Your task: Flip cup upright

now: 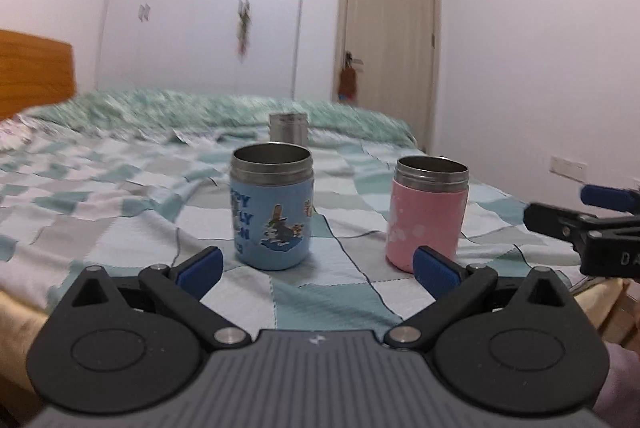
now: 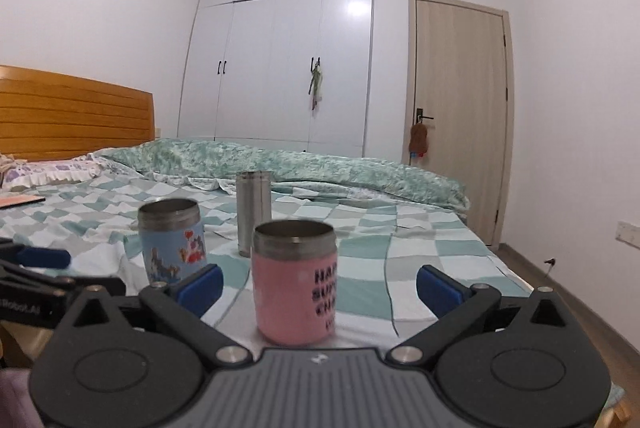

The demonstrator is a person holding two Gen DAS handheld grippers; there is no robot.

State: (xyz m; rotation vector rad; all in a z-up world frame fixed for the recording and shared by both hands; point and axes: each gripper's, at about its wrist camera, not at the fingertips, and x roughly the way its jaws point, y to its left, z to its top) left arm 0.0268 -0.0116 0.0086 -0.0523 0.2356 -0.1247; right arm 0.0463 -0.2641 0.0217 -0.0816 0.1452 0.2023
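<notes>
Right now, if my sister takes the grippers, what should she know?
Left hand-held gripper: open, empty, pulled back from the cups.
Right hand-held gripper: open, empty, facing the pink cup.
Cups: blue cup, pink cup and plain steel cup all stand on the bed, mouths up.
Done: no cup lies tipped or upside down.
Left: seemingly nothing to flip.

**Cup status: three cups upright on bed**

Blue cup (image 1: 271,210): steel rim, cartoon print, mouth up, standing on the checked bedsheet. Pink cup (image 1: 427,212): steel rim, dark lettering on one side, mouth up, standing near the blue cup, apart from it. Plain steel cup (image 2: 253,213): taller, standing upright farther back, behind the two.
</notes>
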